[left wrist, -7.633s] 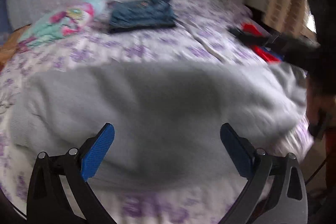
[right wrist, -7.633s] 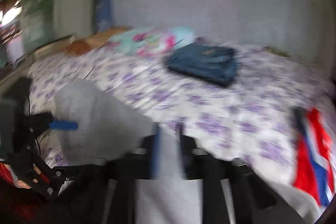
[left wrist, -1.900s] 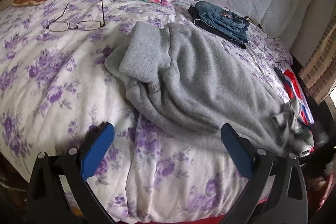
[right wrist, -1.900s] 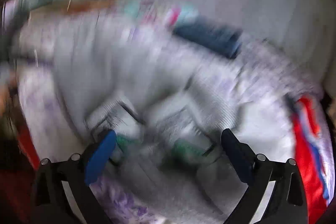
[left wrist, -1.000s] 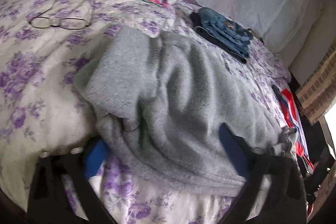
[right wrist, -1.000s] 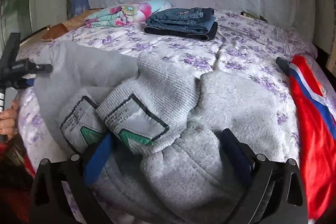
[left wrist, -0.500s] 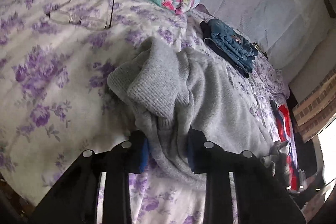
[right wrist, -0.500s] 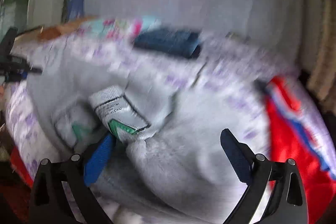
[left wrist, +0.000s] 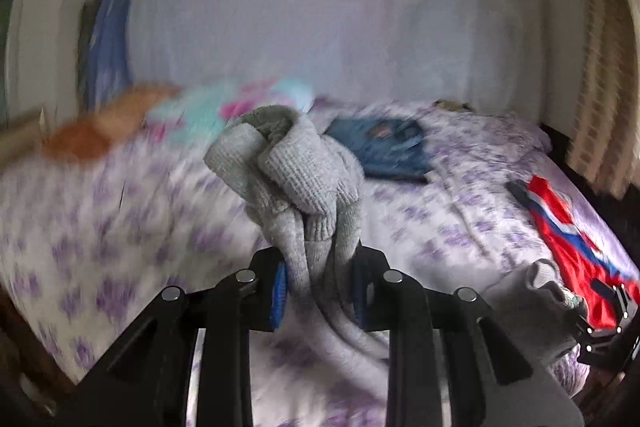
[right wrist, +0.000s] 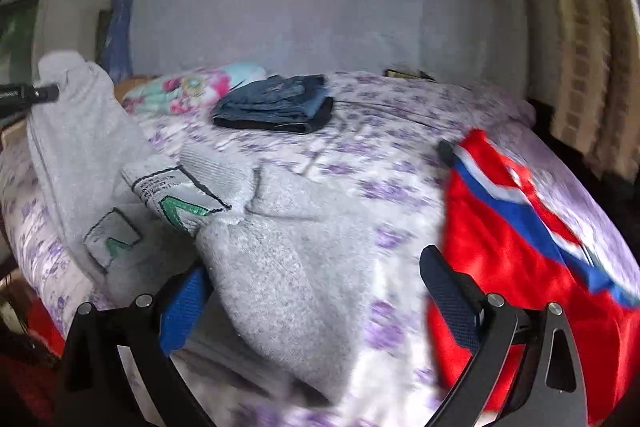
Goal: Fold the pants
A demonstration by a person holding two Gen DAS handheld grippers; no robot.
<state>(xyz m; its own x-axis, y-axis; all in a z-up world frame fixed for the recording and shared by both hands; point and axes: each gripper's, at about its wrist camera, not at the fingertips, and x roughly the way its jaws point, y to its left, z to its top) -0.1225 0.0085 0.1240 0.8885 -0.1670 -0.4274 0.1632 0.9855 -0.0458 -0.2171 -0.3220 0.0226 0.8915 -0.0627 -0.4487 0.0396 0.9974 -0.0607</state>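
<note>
My left gripper (left wrist: pixel 320 287) has just clamped its jaws on the ribbed cuffs of the grey sweatpants (left wrist: pixel 296 179), lifted off the floral bedspread (left wrist: pixel 460 227). My right gripper (right wrist: pixel 316 297) stands wide open over their waist end (right wrist: pixel 280 259), gripping nothing. Beyond lie a red jersey (right wrist: pixel 520 239) and folded jeans (right wrist: pixel 276 103).

Left tool (left wrist: pixel 320 291) pinched tight on bunched grey pants (left wrist: pixel 296 179), jaws just closed, tilted slightly downward. Right tool (right wrist: pixel 316 303) jaws spread wide, pads gripping nothing.
</note>
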